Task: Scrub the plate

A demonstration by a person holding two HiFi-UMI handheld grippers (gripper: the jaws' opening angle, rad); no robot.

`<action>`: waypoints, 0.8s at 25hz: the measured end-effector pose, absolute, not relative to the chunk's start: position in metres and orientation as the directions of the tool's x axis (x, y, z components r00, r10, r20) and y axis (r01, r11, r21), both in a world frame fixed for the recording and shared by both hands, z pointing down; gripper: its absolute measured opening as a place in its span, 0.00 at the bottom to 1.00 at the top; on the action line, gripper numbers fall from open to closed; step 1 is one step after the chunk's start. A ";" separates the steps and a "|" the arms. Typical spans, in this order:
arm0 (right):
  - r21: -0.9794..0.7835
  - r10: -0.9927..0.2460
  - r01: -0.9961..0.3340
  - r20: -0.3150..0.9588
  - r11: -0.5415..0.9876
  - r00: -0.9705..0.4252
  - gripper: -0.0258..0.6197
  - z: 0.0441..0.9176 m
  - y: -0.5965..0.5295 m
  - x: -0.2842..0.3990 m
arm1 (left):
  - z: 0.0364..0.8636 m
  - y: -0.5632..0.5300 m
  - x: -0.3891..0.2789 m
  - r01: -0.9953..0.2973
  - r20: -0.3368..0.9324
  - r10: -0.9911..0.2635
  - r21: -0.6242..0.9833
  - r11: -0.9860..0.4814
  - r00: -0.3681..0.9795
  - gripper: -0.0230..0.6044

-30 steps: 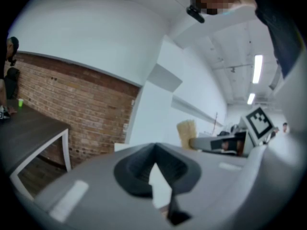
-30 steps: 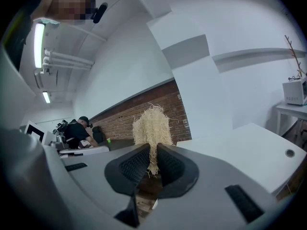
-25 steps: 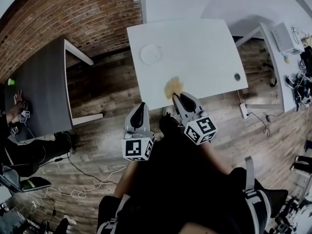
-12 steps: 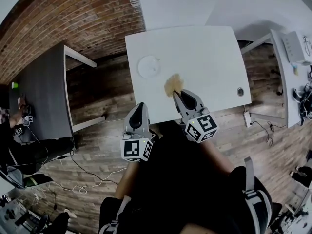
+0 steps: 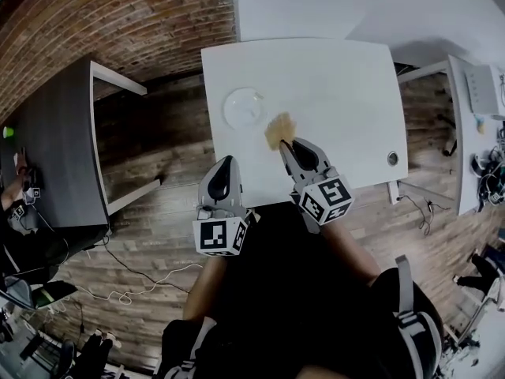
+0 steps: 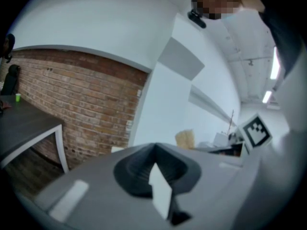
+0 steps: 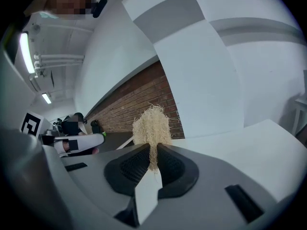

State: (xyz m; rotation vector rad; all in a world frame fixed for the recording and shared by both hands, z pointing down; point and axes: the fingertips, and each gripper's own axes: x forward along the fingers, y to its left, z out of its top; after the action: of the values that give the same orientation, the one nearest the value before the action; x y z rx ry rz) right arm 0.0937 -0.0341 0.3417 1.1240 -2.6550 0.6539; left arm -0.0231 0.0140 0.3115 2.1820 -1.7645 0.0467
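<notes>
Right tongs: my right tongs (image 5: 286,143) are pinched tight on a straw-coloured fibre scrubber (image 5: 278,129), and a tuft of it sticks out past the tips.
Left tongs: my left tongs (image 5: 223,164) have the jaws pressed together with nothing between them. They hang beside the right pair, a little further back.
Plate: a clear round plate (image 5: 244,107) lies flat, ahead of the left tongs and ahead-left of the right tips. The scrubber is just beside its near right rim, and I cannot tell whether they touch.
Table: the plate sits on a white table (image 5: 339,93). My right tips reach over its near edge, while my left tips stop short of it, above the wood floor (image 5: 158,156).
Further out: a dark table (image 5: 55,156) stands well to the left of the left tongs, and a brick wall (image 5: 118,14) lies beyond it.
Views: only the head view shows the plate. The right gripper view shows the fibres trapped between the pads. The left gripper view shows the scrubber off to its right, with the right pair's marker cube (image 6: 254,132).
</notes>
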 end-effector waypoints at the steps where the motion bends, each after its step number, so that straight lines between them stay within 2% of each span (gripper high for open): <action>1: -0.320 -0.636 -0.724 0.346 0.611 -0.690 0.10 0.349 -0.041 0.090 | 0.316 0.006 -0.026 -0.955 0.232 -0.943 0.236 -0.183 0.238 0.04; 20: -0.334 -0.517 -0.785 0.608 0.522 -0.602 0.11 0.493 -0.091 0.047 | 0.408 -0.064 -0.047 -0.907 0.329 -0.868 0.326 -0.267 0.373 0.04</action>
State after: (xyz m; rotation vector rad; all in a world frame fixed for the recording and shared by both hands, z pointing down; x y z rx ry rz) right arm 0.0473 -0.0910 0.4932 1.0657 -2.3282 0.8293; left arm -0.0467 -0.0642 0.4085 2.1817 -1.5322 0.1155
